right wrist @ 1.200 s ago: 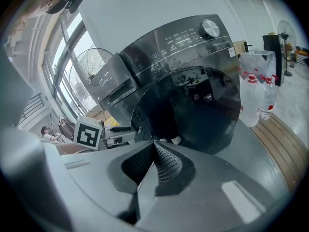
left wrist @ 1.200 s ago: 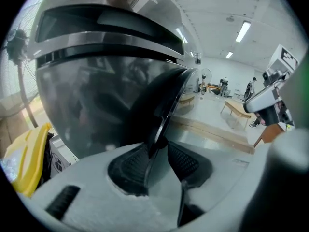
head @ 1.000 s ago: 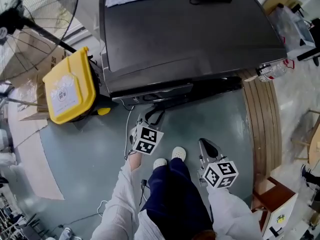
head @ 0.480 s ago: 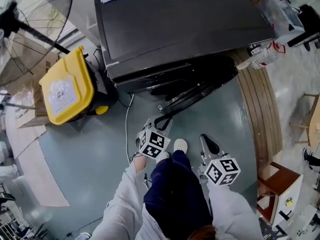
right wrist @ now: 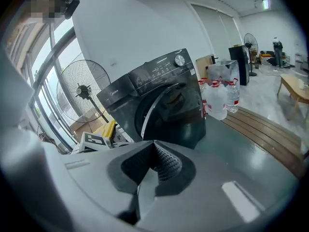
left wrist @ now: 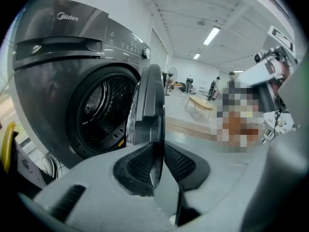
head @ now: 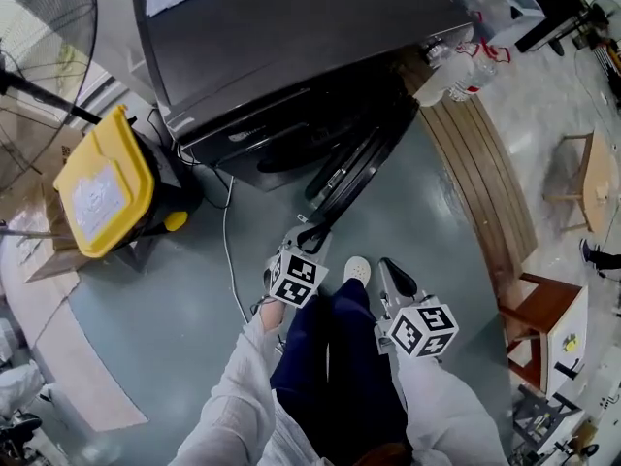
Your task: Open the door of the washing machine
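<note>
The dark grey washing machine [head: 291, 37] fills the top of the head view. Its round door [head: 354, 163] stands swung out, edge-on towards me. My left gripper [head: 309, 236] holds the door's free edge. In the left gripper view the door [left wrist: 149, 105] runs down between the pads, beside the open drum [left wrist: 104, 112]. The jaws of the left gripper [left wrist: 157, 161] have just been closing, and the pads press on that edge. My right gripper [head: 393, 278] hangs free to the right, shut on nothing. The right gripper [right wrist: 153, 161] looks at the machine [right wrist: 145, 88] and its door [right wrist: 178, 112].
A yellow-lidded bin [head: 102, 183] stands left of the machine and a floor fan [head: 39, 47] behind it. A cable [head: 228, 250] lies on the floor. A wooden slat platform [head: 485, 173] with water bottles [head: 466, 71] runs on the right. My shoe [head: 356, 270] is between the grippers.
The door has swung from nearly closed to wide open. My left gripper has drawn back towards me with the door's edge. The right gripper has shifted a little.
</note>
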`<state>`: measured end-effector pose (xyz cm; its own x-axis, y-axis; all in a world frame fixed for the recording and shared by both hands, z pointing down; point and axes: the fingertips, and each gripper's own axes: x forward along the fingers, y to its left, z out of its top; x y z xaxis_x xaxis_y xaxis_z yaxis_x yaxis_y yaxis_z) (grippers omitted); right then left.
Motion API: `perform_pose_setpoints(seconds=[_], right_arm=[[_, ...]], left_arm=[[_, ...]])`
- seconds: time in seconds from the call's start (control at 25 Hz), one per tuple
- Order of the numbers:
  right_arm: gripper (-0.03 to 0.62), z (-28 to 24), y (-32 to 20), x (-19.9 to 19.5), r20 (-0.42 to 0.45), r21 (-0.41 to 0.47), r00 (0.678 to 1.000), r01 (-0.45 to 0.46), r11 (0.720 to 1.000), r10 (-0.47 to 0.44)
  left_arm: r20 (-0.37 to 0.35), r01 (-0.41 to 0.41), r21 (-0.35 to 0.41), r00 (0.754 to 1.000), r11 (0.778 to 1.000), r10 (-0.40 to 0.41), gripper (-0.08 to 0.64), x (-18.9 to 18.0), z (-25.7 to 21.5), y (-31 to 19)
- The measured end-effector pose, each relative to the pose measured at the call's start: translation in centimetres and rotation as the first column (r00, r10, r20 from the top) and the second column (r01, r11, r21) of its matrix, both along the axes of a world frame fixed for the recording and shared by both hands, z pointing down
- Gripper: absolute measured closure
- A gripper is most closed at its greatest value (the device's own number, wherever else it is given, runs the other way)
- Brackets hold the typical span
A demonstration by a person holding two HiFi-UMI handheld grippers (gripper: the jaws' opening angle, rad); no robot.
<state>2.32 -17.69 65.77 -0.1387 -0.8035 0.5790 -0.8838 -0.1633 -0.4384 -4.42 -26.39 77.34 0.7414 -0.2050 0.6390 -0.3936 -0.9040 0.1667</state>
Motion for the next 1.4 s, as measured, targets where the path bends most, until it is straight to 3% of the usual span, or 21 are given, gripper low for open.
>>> perform_pose_setpoints(seconds=[0.28,0.56,0.88,1.4], right_arm=[[0.580,-0.5,2.6,2.5,-0.002,0.005,0.999,-0.046,0.999,0.046],[0.580,0.4,5.0,5.4,0.023,0.002,1.000,-0.011,1.000,0.011],[0.580,0.2,7.6,11.0,0.032,-0.003,0.999,0.034,0.999,-0.034],[0.580,1.4,12.6,19.8,0.041,-0.026,0.998,0.042,0.999,-0.041]], left_arm=[[-0.016,0.029,-0.014,0.999,0.999,-0.029,0.489,2.4,-0.2,3.2],[-0.010,0.075,-0.022,0.997,0.997,-0.075,0.488,5.2,0.3,6.3],[0.010,0.139,-0.031,0.990,0.990,-0.139,0.488,9.2,0.1,10.1],[-0.045,0.224,-0.072,0.973,0.972,-0.228,0.474,18.2,-0.2,15.6]])
